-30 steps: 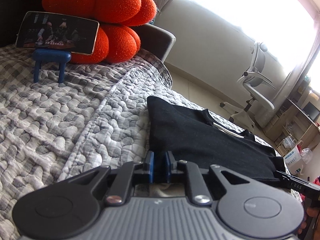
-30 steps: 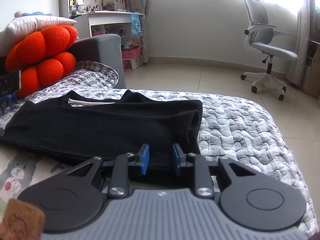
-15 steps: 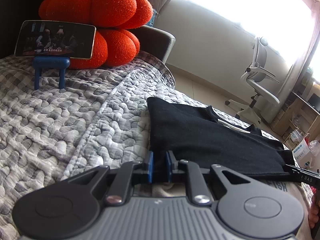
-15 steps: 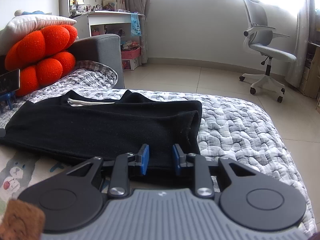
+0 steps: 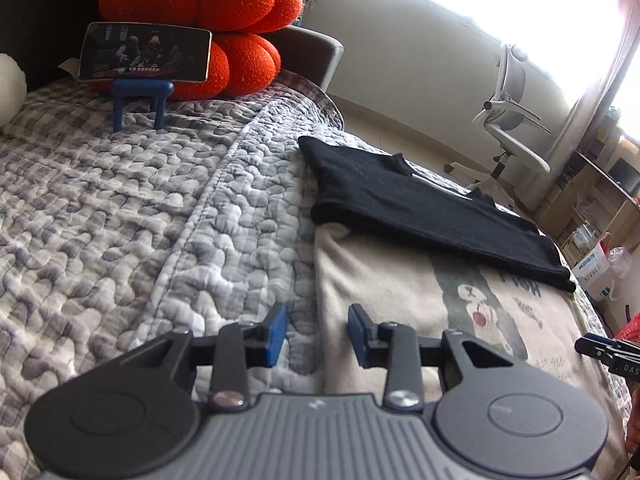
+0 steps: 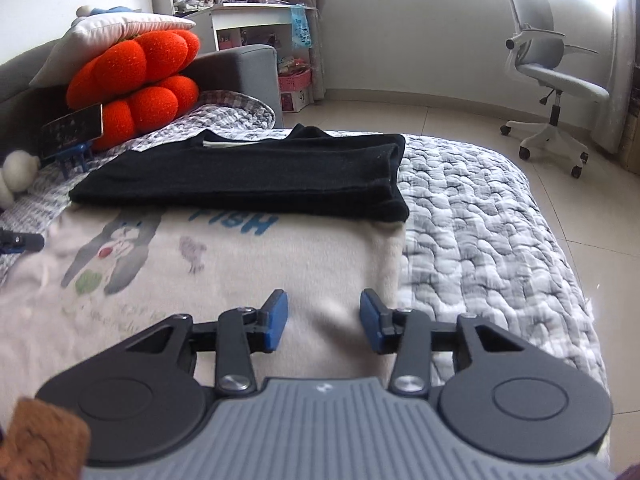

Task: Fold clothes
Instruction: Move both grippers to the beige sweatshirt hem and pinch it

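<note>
A black garment (image 5: 420, 208) (image 6: 248, 176) lies folded into a long band across the far part of a cream printed blanket (image 5: 400, 292) (image 6: 240, 264) on the bed. My left gripper (image 5: 317, 320) hovers over the blanket's left edge, well short of the garment. Its jaws are opening and nothing is between them. My right gripper (image 6: 324, 308) hangs over the blanket's right edge, also short of the garment. Its jaws are opening too, with only blanket below the gap. A black fingertip (image 5: 600, 350) of the right gripper shows at the left wrist view's right edge.
A grey quilt (image 5: 120, 220) covers the bed around the blanket. At the head end are orange cushions (image 5: 200, 12), a phone on a blue stand (image 5: 144, 58) and a white plush (image 6: 16, 172). An office chair (image 6: 556, 76) stands on the tiled floor beyond.
Both grippers were shut on the garment's near edge; both have now let go, opened and drawn back toward me. The garment stays folded on the blanket.
</note>
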The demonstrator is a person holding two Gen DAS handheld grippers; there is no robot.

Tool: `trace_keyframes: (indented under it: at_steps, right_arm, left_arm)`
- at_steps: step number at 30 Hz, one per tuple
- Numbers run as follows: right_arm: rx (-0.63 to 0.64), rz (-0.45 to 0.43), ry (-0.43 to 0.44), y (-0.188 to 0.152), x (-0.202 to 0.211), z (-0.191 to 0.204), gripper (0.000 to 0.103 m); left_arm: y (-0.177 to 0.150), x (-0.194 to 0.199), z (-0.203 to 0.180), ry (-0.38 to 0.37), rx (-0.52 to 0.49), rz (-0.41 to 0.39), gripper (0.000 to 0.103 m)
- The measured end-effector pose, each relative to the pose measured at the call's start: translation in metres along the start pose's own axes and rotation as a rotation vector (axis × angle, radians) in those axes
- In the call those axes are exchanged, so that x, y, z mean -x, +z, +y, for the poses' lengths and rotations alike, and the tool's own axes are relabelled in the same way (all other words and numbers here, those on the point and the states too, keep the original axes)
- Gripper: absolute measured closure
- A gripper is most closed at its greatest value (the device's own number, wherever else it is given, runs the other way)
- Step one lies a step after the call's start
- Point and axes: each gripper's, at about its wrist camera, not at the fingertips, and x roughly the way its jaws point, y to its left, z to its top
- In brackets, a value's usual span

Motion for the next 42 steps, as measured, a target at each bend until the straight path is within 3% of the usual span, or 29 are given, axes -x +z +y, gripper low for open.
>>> trace_keyframes:
  at_steps: [9,29,34,42]
  right_arm:
    - [0.032,0.021,0.044,-0.034,0.042,0.002,0.059]
    - [-0.038,0.050,0.027,-0.079,0.100,0.000,0.059]
    - [-0.079,0.059,0.018,-0.083,0.110,-0.002,0.060]
    - [-0.242,0.070,0.083,-0.093,0.127,-0.021,0.068]
  left_arm:
    - [-0.017,0.022,0.001,0.008,-0.006,0.020,0.068]
    - [-0.064,0.083,0.005,-0.037,-0.055,0.086,0.070]
    - [-0.075,0.097,0.007,-0.047,-0.052,0.110,0.073]
    - [-0.099,0.109,0.018,-0.108,0.017,0.170,0.075]
